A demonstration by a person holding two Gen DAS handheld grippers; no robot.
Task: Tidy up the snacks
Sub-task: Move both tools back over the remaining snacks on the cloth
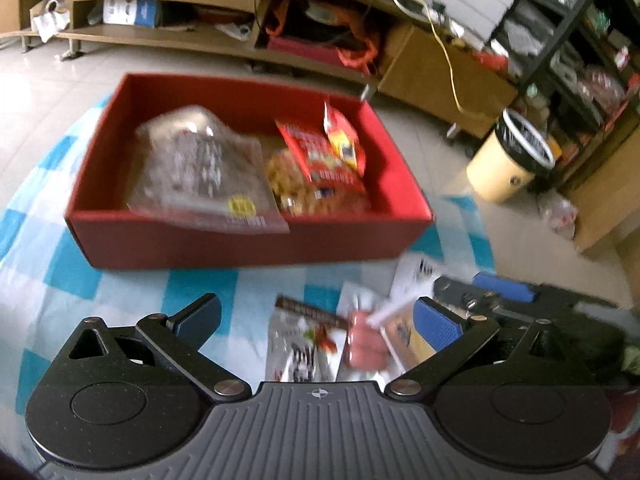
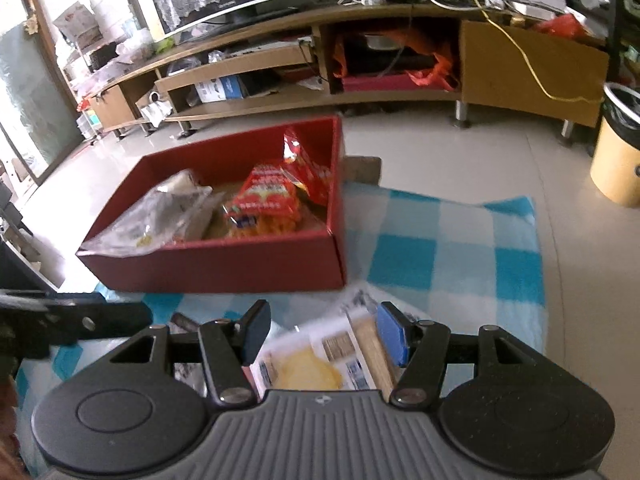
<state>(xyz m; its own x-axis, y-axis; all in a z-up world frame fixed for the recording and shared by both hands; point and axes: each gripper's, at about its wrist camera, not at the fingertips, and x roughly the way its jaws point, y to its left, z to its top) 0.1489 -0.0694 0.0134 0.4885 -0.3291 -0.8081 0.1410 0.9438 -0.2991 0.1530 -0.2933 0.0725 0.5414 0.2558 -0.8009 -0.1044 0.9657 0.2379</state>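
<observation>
A checked cloth (image 1: 72, 276) covered the floor, bearing a red box (image 1: 224, 246) holding snacks (image 1: 320, 160). The left gripper (image 1: 316, 316) stood spread above loose packets (image 1: 304, 344). The right gripper (image 2: 322, 334) pinched a yellow packet (image 2: 316, 364).

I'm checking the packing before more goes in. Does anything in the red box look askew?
Yes. In the red box, one red snack packet stands tilted on edge against the right wall instead of lying flat, and the clear bag slumps over the near rim.

text: none legible | snack packets (image 1: 320, 152) — print blurred
</observation>
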